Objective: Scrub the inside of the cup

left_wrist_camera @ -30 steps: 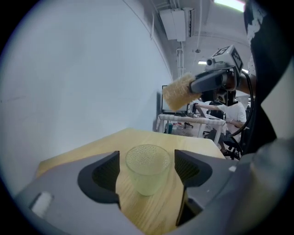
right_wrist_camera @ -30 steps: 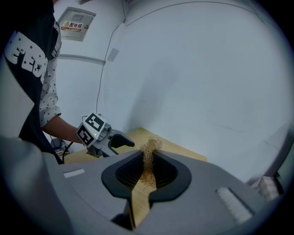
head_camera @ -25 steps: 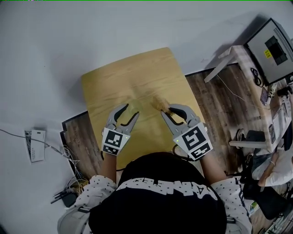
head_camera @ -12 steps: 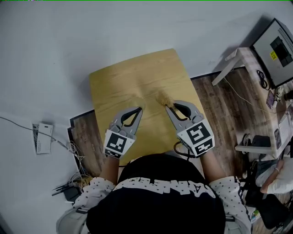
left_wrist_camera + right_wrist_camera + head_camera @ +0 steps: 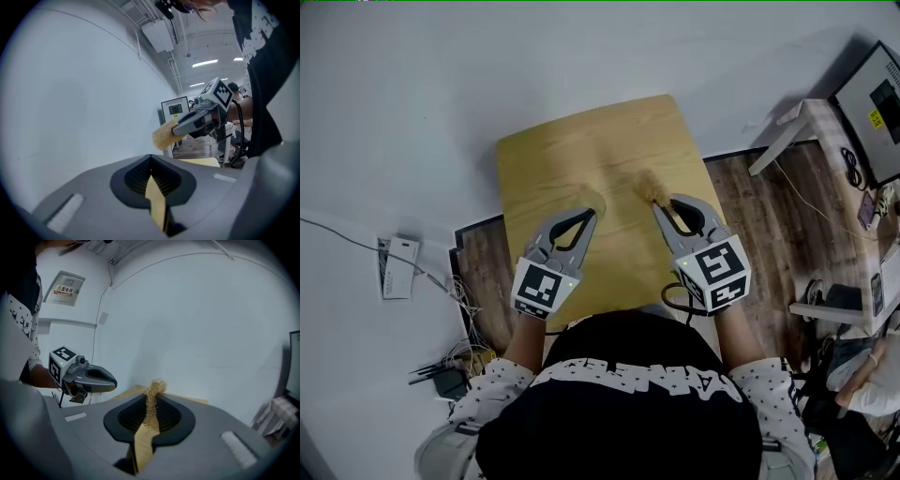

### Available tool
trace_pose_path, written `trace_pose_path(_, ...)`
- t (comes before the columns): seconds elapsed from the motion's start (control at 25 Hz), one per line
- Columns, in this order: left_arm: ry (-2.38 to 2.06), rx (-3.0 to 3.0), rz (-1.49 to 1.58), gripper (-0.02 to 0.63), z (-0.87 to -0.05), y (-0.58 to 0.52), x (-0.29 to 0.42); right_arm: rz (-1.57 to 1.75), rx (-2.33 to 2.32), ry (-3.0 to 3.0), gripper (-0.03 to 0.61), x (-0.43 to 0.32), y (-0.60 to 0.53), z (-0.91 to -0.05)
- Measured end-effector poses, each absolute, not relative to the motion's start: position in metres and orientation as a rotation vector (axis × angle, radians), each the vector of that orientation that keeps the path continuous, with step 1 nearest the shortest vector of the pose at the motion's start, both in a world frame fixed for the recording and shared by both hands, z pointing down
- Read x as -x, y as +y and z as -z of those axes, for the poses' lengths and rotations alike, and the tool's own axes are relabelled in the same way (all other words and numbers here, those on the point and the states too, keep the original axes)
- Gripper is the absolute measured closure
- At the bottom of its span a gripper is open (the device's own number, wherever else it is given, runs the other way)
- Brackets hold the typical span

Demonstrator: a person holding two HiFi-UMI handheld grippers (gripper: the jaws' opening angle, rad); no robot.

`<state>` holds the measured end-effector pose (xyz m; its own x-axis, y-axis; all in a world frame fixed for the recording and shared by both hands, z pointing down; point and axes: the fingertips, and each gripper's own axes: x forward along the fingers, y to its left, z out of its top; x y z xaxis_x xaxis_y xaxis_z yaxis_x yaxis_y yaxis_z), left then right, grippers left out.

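Note:
Over the wooden table (image 5: 572, 141) my left gripper (image 5: 587, 217) is shut. A thin pale-yellow wall (image 5: 156, 199) is pinched between its jaws. At its tips a tan rounded cup (image 5: 590, 200) shows faintly and blends with the tabletop; most of it is hidden. My right gripper (image 5: 667, 208) is shut on a brush with a wooden handle (image 5: 143, 439), and its tan bristle head (image 5: 649, 186) sticks out past the tips. The two grippers hang side by side, a short gap apart. The left gripper view shows the bristle head (image 5: 163, 136) out ahead to the right.
The table stands on a dark wood panel (image 5: 750, 216) laid over a grey floor. Cables and a small white box (image 5: 397, 267) lie at the left. A white stand (image 5: 787, 131) and a monitor (image 5: 877, 103) are at the right, with another person's arm (image 5: 862, 375) at the lower right.
The left jaws stood open a second ago and are shut now, and that gripper has lifted. The right gripper with the brush has shifted slightly to the right.

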<state>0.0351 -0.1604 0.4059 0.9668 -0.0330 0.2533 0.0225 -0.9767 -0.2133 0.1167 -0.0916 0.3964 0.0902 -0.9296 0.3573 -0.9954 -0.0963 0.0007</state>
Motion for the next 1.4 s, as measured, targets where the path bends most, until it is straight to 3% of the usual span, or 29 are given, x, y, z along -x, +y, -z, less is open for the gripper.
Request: trace_pose_path(1.4, 0.039, 2.898, 0.358, 0.612, -0.395, -0.158, -0.049, -0.403, -2.156, -1.926, 0.525, -0.137, -0.087, -0.396)
